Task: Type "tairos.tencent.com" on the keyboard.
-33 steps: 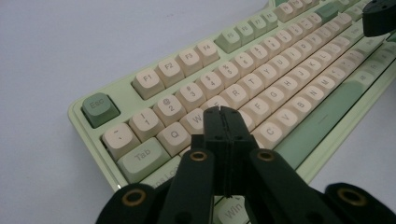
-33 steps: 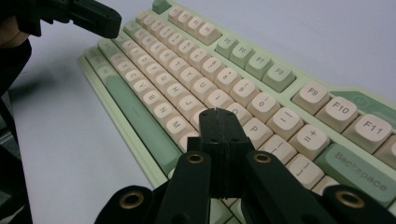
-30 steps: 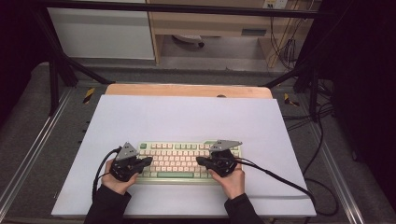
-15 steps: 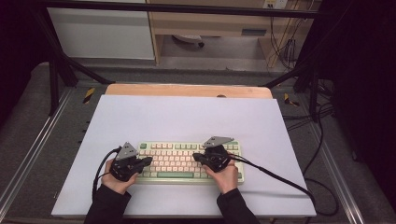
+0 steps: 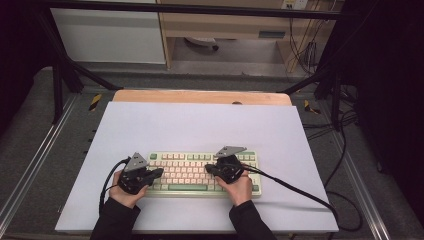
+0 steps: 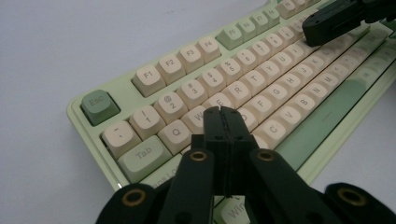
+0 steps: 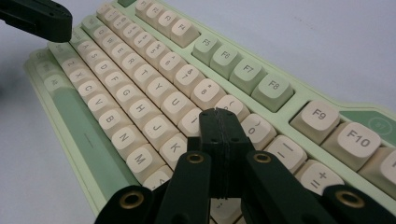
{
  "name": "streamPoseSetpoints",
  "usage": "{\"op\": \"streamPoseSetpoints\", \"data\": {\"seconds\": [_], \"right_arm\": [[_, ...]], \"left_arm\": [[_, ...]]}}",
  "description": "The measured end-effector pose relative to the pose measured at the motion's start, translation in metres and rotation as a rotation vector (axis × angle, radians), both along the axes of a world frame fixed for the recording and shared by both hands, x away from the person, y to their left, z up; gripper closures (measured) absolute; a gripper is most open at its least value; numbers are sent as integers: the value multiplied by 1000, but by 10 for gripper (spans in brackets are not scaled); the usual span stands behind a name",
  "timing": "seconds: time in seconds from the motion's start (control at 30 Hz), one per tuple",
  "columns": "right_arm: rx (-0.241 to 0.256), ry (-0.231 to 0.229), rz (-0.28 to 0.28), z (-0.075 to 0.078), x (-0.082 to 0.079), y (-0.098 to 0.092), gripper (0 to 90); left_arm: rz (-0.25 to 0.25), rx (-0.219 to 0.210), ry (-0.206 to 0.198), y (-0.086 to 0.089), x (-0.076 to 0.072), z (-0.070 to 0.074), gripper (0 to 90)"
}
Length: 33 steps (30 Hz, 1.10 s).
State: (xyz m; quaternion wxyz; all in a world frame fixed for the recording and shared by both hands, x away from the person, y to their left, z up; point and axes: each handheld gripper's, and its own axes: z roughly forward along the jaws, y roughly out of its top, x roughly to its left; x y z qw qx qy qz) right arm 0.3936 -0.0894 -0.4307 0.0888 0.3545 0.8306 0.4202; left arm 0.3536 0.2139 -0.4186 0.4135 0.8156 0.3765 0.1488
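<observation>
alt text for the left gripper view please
The left tongs, jaws shut, point down at the letter keys of a pale green keyboard with cream keycaps, tips near W and E. The right tongs hover over keys farther along.

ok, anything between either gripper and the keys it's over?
Nothing visible. The left gripper, jaws shut, sits right over the keyboard near W and E; the right gripper, also shut, sits near I and O. No object lies between tips and keycaps.
</observation>
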Motion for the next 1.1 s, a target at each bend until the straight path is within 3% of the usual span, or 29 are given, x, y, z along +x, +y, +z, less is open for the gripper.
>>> {"op": "streamPoseSetpoints", "data": {"seconds": [0.37, 0.73, 1.1], "right_arm": [[-15, -2, 7, -2, -1, 1, 900], [31, -14, 27, 16, -8, -7, 900], [19, -27, 51, 28, -16, -15, 900]], "left_arm": [[-2, 2, -2, 0, 0, 0, 899], [-3, -2, -6, 0, 0, 1, 899], [-1, -9, -12, 0, -1, 3, 899]]}}
